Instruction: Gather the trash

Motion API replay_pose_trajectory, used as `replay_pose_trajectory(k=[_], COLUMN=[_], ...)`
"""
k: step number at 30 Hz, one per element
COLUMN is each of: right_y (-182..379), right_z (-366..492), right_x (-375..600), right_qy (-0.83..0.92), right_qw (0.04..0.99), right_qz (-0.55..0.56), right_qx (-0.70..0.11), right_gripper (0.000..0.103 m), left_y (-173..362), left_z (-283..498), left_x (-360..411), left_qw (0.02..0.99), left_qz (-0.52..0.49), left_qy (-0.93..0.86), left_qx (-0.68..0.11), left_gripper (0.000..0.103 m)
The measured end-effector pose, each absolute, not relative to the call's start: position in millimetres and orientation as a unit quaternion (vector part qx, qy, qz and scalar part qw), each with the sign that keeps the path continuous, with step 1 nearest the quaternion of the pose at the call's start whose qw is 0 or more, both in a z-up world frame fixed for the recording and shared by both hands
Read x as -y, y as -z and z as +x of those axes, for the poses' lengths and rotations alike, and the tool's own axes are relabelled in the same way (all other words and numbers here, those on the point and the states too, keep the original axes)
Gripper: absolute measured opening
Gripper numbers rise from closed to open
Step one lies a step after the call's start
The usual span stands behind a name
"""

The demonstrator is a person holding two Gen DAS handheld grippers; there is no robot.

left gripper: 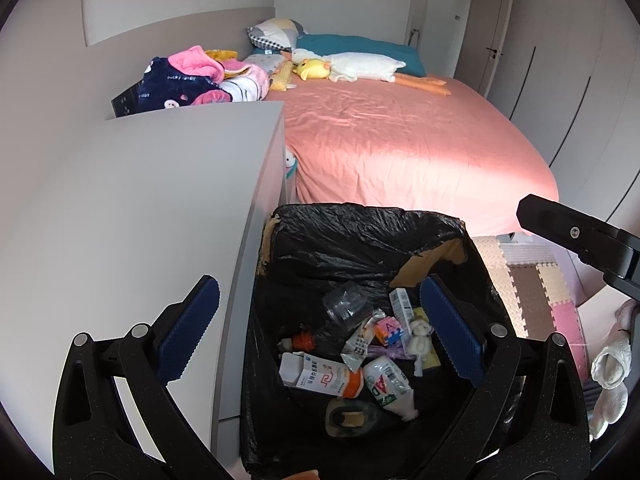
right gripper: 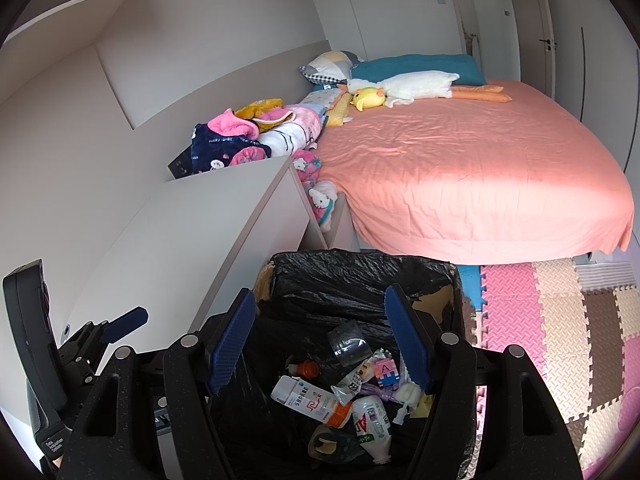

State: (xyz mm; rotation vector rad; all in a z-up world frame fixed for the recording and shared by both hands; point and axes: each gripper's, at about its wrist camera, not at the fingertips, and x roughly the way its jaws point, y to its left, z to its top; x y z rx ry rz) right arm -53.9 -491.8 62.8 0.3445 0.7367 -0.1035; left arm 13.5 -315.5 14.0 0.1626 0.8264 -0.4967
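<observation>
So the landmark here is the trash bin [left gripper: 360,240], a cardboard box lined with a black bag [left gripper: 320,248], sitting on the floor just beside the white cabinet [left gripper: 140,200] and near the foot of the pink bed [left gripper: 400,140]. Both grippers hang above the bin's mouth with nothing in them: the left gripper [left gripper: 320,328] has its blue pads wide apart, and the right gripper [right gripper: 320,340] is spread too, no item between the pads. Down in the bin there's a clear plastic cup [left gripper: 347,304], a white and orange carton [left gripper: 320,376], a white drink bottle [left gripper: 390,388] lying on its side, a crumpled wrapper [left gripper: 356,346], a small box [left gripper: 402,304], a colourful letter block [left gripper: 387,330] and a little white plush [left gripper: 419,334]. My guess is all of it is light stuff. The cup looks thin and would probably crush or slip, so I'd pinch its rim gently. The carton is stiffer, so squeeze across its flat faces. The bottle's neck seems the safest spot. The bag itself is floppy and slick, so grab a bunched edge at the bin's rim.
</observation>
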Motion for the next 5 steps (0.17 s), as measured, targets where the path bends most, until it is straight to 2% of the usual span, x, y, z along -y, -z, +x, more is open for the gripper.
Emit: replay_pose_trajectory(k=[5], right_y=[-63.2], right_z=[-53.8], right_x=[491.6], right_qy=[0.049], right_qw=[0.917], right_qz=[0.169], right_qx=[-0.359], right_gripper=[0.068], left_y=[-12.7], left_z=[13.1], left_x=[319.5], left_qw=[0.877], left_qz=[0.085], left_qy=[0.245], left_qx=[-0.404], left_gripper=[0.097])
